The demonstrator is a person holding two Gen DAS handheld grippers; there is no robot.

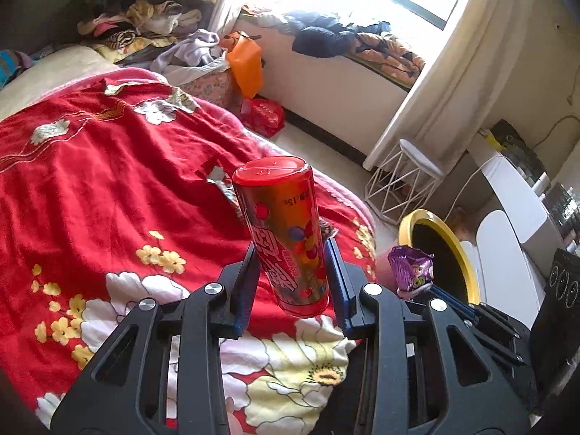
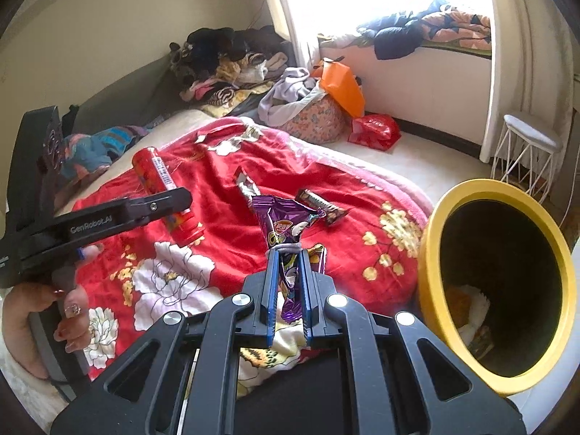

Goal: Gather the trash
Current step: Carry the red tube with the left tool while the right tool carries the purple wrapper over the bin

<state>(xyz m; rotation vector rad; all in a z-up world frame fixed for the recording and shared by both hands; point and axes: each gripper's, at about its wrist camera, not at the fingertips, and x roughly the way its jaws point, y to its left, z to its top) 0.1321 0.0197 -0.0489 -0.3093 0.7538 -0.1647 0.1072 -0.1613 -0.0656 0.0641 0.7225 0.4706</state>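
At the bottom centre of the left wrist view, the left hand-held gripper [image 1: 293, 279] is clenched on a red plastic candy tube [image 1: 286, 233], a smooth cylinder with a flat red cap; its long axis stands nearly upright, tilted slightly, cap toward the top of the frame. In the right wrist view the right hand-held gripper [image 2: 289, 275] pinches a crinkly purple foil wrapper [image 2: 284, 226], whose length runs up from the blue pads. Beneath both lies a soft red blanket [image 2: 217, 181] with a flower print, spread over the bed. A dark foil wrapper [image 2: 320, 206] lies flat on it just beyond the purple one. At the right edge stands a round yellow-rimmed trash bin [image 2: 496, 275], its dark mouth open. Further off, heaped clothes [image 2: 224, 58] fill the upper left.
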